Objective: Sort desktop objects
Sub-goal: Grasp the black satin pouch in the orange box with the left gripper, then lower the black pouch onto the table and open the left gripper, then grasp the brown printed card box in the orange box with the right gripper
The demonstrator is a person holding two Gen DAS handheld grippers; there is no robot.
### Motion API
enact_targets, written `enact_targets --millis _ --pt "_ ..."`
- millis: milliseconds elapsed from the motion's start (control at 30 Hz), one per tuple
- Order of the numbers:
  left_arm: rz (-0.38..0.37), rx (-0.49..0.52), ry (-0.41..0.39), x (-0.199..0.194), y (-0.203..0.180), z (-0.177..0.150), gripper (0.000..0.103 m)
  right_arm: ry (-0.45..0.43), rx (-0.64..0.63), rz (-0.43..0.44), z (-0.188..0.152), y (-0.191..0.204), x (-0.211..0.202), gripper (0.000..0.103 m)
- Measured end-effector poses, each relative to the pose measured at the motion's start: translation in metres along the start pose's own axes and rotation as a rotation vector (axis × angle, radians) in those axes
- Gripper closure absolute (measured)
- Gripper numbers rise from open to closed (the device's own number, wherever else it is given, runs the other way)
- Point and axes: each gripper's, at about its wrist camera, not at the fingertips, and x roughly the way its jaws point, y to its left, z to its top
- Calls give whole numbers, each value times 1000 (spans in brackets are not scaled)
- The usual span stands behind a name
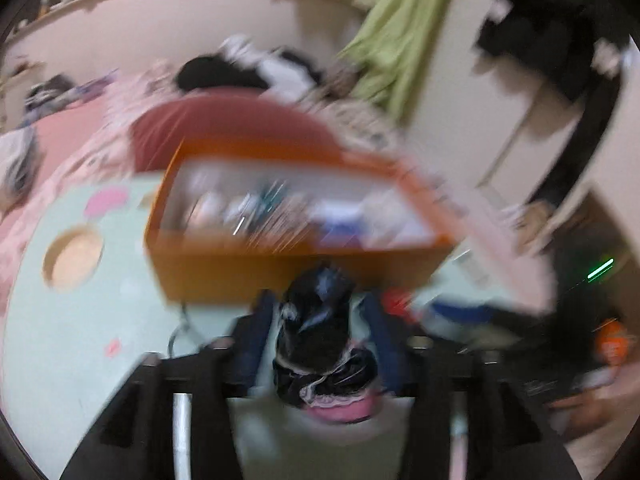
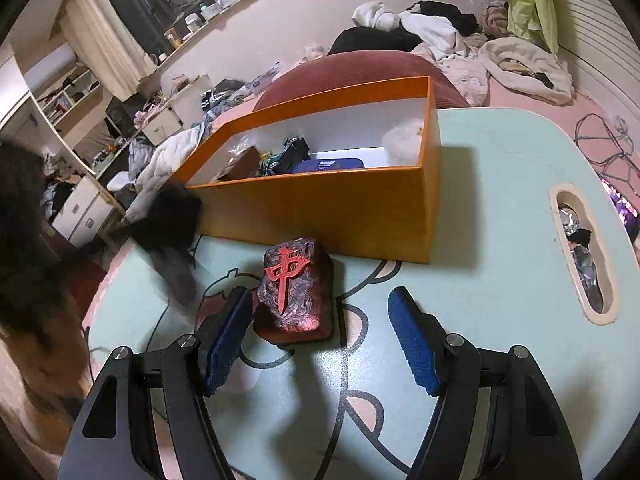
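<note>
The left wrist view is badly blurred. A black lacy bundle with a pink edge sits between the blue pads of my left gripper, with pale gaps showing on both sides of it. It is just in front of the orange box. In the right wrist view the same dark bundle shows as a blur at the box's left corner. My right gripper stands open over the table around a dark red block with a red character on it. The block lies close to the left pad and well clear of the other.
The box holds a toy car, a blue case and a white fluffy thing. The pale green table top has a slot with foil bits and a round hole. Clothes are piled on the bed behind.
</note>
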Motion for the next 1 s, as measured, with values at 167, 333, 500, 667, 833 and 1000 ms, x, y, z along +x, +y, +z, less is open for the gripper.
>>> enact_targets --millis 167,333,500,667,833,1000 --pt "26 -43 20 12 6 -10 28 5 -7 -16 -1 2 -1 32" --pt "59 3 -23 -2 2 -19 0 -69 -74 48 1 16 -22 32" --pt "214 104 97 25 -13 -25 0 -97 -155 181 36 46 -39 32" --pt "225 98 97 26 -11 -24 0 21 -57 182 97 54 -11 32" --pt "222 94 94 25 -9 -24 0 195 16 97 121 47 51 40" --pt "218 92 93 23 -8 -27 0 336 -25 61 112 52 102 77"
